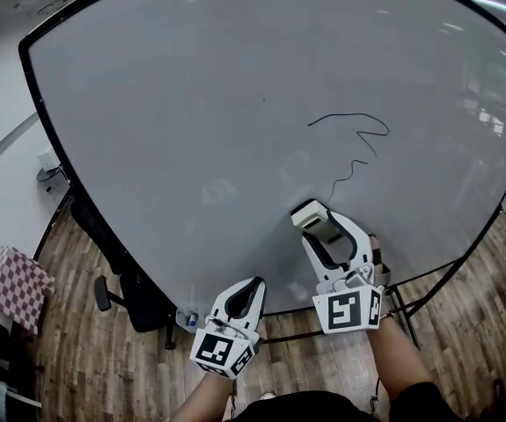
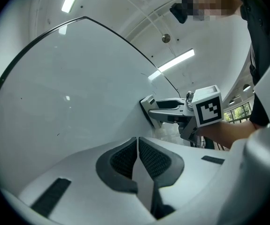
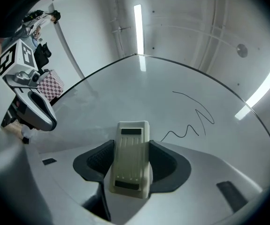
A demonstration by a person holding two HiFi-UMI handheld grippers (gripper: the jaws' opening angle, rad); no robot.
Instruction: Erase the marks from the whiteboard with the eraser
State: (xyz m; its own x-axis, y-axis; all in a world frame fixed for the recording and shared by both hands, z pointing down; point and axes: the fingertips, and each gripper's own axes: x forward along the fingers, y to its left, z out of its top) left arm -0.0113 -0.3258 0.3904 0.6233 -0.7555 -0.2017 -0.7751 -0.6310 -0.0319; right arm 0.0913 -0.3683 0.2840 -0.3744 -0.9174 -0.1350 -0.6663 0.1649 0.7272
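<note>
At 6 o'clock of the whiteboard [image 1: 191, 104], head view, items as follows.

1. Whiteboard: large, black-framed, standing over a wooden floor [image 1: 85, 359]. The surface is bare apart from one scribble.

2. Marks [image 1: 354, 139]: a single thin black line, with a loop above and a zigzag tail descending toward 7 o'clock. The line is whole, and no part looks wiped.

3. Eraser [image 3: 131, 158]: pale, oblong, with a ribbed back.
   - It is held across its width by the right gripper [image 1: 312, 220], whose fingers [image 3: 170, 161] stand only as far apart as the eraser's body.
   - Its long axis runs along the fingers, pointing to 12 o'clock in the right gripper view.
   - It sits low on the board, and in the left gripper view its front end appears to rest against the surface.

4. Left gripper [image 1: 251, 287]: its fingers [image 2: 156, 158] are pressed together with nothing between them. It is held at 7 o'clock of the right gripper, near the board's bottom edge.

5. Surroundings: an office chair [image 1: 125, 293] and a checkered cushion [image 1: 11, 280], both toward 8 o'clock and well apart from the work.

Governing relation: the marks lie at 1 o'clock from the eraser, with the tail's end just beside its front end. The right gripper is both nearer and carrying the tool. The stroke judged necessary runs up the board, bearing slightly right.
</note>
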